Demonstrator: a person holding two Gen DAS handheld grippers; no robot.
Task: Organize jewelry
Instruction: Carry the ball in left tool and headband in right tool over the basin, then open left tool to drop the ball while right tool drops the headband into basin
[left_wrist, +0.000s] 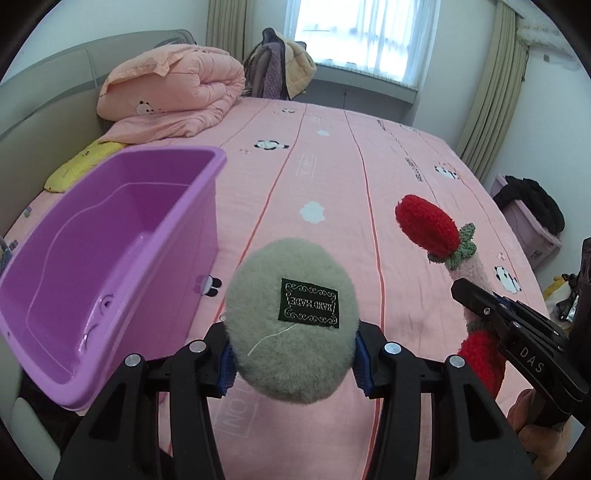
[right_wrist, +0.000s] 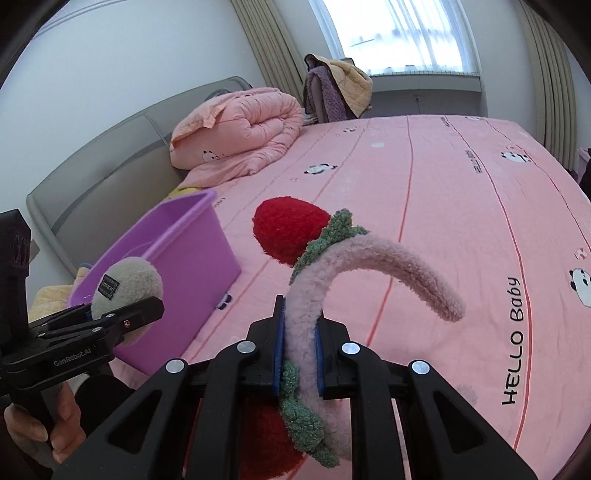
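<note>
The left gripper (left_wrist: 291, 354) clamps a fluffy pompom (left_wrist: 291, 321); the right gripper (right_wrist: 299, 354) pinches a strawberry headband (right_wrist: 369, 266); the purple bin (left_wrist: 155, 155) at the bed's (left_wrist: 406, 184) near edge looks unfilled, so both await dropping.

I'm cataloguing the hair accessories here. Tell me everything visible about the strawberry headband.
The strawberry headband is a curved band covered in fuzzy pale pink fabric. Two knitted red strawberries with green leafy collars sit on it, one raised, one low behind the tool. The right tool is shut on the band between them, holding it in the air over the pink bed. Its free end curves to the right. Nothing else touches it.
</note>
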